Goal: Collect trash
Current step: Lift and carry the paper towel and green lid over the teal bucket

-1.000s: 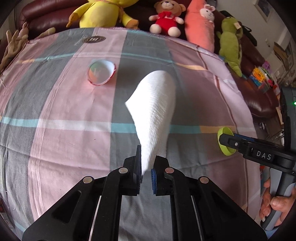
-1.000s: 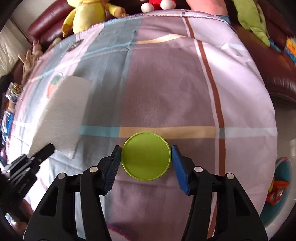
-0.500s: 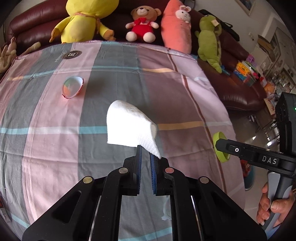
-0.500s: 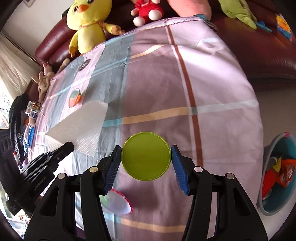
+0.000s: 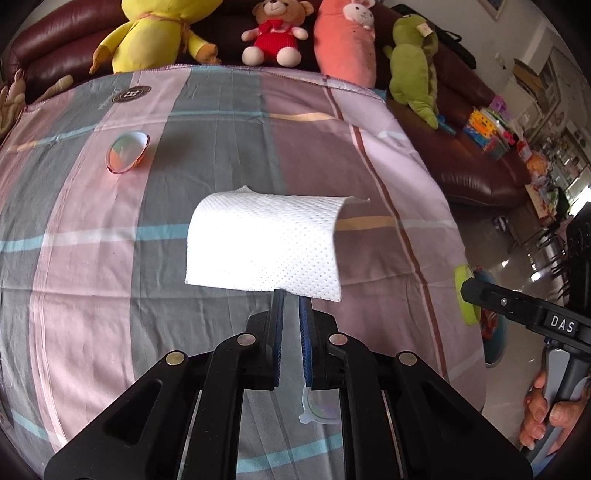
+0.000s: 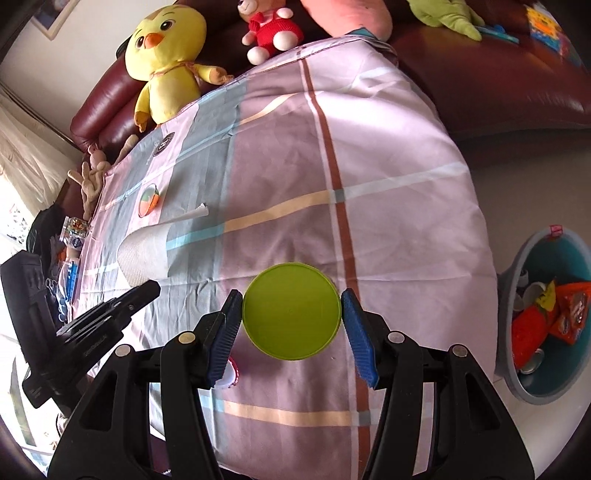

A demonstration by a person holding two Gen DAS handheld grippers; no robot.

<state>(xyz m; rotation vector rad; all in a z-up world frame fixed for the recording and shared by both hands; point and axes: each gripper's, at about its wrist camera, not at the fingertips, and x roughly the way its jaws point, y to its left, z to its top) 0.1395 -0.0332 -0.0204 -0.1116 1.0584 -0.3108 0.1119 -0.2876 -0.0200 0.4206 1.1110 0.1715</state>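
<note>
My left gripper (image 5: pixel 290 301) is shut on the near edge of a white paper towel (image 5: pixel 262 243), which hangs lifted above the striped cloth. My right gripper (image 6: pixel 291 306) is shut on a round lime-green lid (image 6: pixel 291 311), pinched by its rim above the cloth's right side; that lid (image 5: pixel 466 295) also shows at the right of the left wrist view. A foil cup lid (image 5: pixel 127 151) lies far left on the cloth, and the same lid (image 6: pixel 148 199) appears in the right wrist view. Another small foil lid (image 6: pixel 229 376) lies on the cloth under the right gripper's left finger.
A grey-and-teal bin (image 6: pixel 554 384) with wrappers and cans stands on the floor to the right of the table. Plush toys (image 5: pixel 155 33) sit on a dark red sofa (image 5: pixel 480 140) behind the table. A hand (image 5: pixel 543 417) holds the right gripper's handle.
Both grippers rose and drew back with their loads. The towel swung from hanging narrow to spread flat. The bin came into the right wrist view.
</note>
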